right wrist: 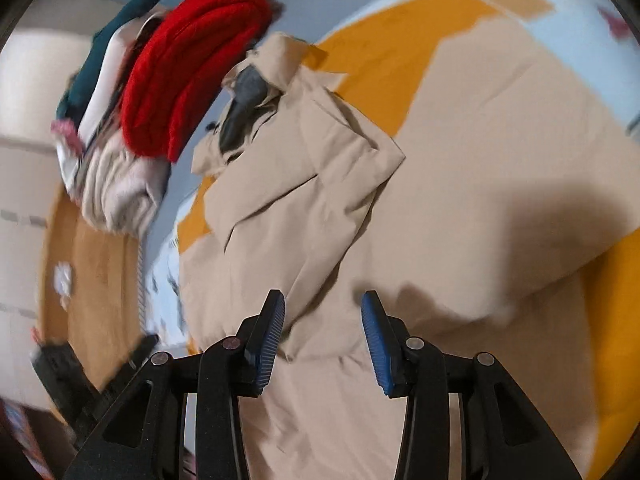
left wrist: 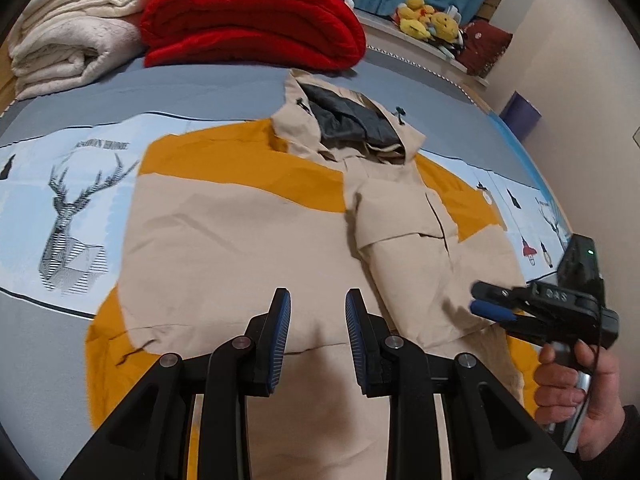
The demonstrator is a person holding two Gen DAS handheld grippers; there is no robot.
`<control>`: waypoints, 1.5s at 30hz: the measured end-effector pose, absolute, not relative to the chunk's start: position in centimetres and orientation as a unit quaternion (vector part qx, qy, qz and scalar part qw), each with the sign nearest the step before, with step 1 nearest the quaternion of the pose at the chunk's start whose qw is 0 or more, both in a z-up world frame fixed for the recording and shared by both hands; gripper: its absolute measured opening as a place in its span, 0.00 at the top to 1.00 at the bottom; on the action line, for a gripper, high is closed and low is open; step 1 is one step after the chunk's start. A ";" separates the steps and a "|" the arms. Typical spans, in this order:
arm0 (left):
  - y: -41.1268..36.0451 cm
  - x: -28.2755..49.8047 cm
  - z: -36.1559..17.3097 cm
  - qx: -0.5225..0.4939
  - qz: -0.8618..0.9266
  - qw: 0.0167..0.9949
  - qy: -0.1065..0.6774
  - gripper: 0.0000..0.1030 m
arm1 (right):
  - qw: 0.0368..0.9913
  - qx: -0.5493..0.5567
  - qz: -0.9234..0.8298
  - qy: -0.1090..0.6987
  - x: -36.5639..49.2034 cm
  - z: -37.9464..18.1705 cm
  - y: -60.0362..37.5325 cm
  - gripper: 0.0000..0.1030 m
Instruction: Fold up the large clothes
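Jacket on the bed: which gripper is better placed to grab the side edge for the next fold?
Probably the right gripper. Its open jaws sit low at the jacket side edge. The left gripper, jaws apart and empty, is over the middle of the hem.

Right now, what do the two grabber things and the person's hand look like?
Each gripper is black plastic with two flat fingers lined with ribbed blue pads and round silver pins at the joints. That goes for the left gripper and the right gripper alike. The right one carries a black box with a small green light, white lettering and a thin black cable. The hand wears a dark sleeve.
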State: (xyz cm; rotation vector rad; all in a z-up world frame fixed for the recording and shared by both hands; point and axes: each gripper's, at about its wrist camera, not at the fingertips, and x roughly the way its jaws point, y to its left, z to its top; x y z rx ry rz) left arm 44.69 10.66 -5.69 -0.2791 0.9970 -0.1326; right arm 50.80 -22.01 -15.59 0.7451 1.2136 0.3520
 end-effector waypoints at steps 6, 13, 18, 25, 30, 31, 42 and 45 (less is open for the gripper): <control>9.9 44.8 -5.9 -0.133 -0.081 0.865 0.477 0.75 | 0.721 0.377 0.147 0.562 52.3 -18.4 -22.6 0.59; 8.3 44.7 -5.9 -0.121 -0.105 0.865 0.476 0.75 | 0.717 0.381 0.153 0.564 54.1 -19.2 -21.4 0.59; 7.0 44.6 -5.8 -0.109 -0.123 0.866 0.471 0.75 | 0.729 0.376 0.168 0.547 54.6 -18.6 -20.6 0.81; 5.7 44.5 -5.1 -0.115 -0.165 0.867 0.456 0.73 | 0.775 0.334 0.265 0.467 54.1 -12.4 -17.3 0.97; 4.6 44.5 -5.2 -0.110 -0.179 0.865 0.456 0.57 | 0.769 0.270 0.371 0.446 52.5 -8.4 -12.3 0.97; 4.5 44.6 -5.4 -0.107 -0.175 0.864 0.460 0.57 | 0.768 0.255 0.386 0.443 52.1 -7.9 -11.4 0.97; 12.4 45.7 -7.6 -0.221 -0.040 0.844 0.488 0.58 | 0.775 0.244 0.361 0.457 51.5 -7.8 -11.9 0.87; 14.0 45.7 -7.9 -0.240 -0.023 0.836 0.492 0.58 | 0.793 0.246 0.289 0.477 52.1 -9.0 -13.6 0.86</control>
